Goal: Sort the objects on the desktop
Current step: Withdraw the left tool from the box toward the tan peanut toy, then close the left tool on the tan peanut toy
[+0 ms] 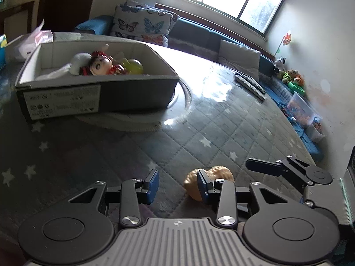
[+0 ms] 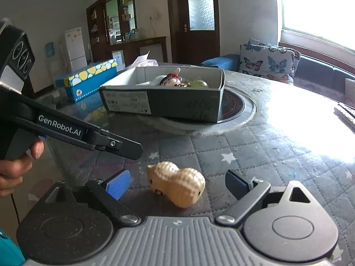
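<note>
Right gripper (image 2: 177,184) wide open, nothing held; peanut toy (image 2: 177,185) lies on the table btwn its pads. Close squarely across the waist, then lift toward box (image 2: 164,104) ahead. Left gripper (image 1: 178,185) open, empty.

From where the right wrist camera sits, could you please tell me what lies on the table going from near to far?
Peanut-shaped toy between the open jaws of the right gripper → grey box holding a doll → butterfly cushion beyond the table's far edge.
</note>
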